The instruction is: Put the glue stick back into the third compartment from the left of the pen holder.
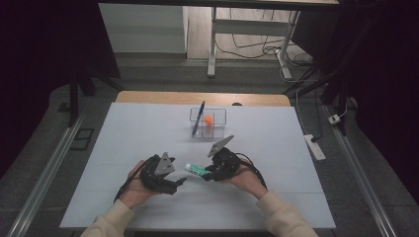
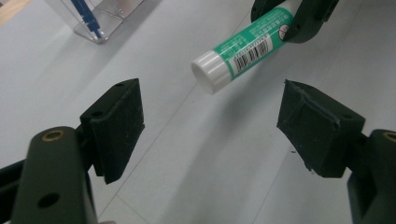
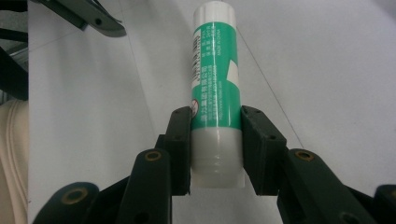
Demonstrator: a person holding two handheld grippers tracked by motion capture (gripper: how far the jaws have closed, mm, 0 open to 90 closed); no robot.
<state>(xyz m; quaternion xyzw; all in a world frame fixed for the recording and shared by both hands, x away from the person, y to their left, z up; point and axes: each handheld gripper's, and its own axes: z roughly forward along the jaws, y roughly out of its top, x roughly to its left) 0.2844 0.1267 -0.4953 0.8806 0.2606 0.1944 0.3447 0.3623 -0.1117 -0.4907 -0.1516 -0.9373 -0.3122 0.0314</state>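
Glue stick point(image 3: 216, 88) in right tool point(image 3: 215, 144) (base hidden)

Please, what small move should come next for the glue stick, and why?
Probably carry the glue stick toward the clear organizer at the back. The right hand-held gripper clamps it near one end, the left hand-held gripper stands open and apart from it, and the organizer already holds a blue pen.

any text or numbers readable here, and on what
glue stick, green label: lines of small print along the tube, too blurred to read.
glue stick: a barcode, its digits too small to read; a round red-ringed sign, not legible.
pen and clear organizer: no text visible.
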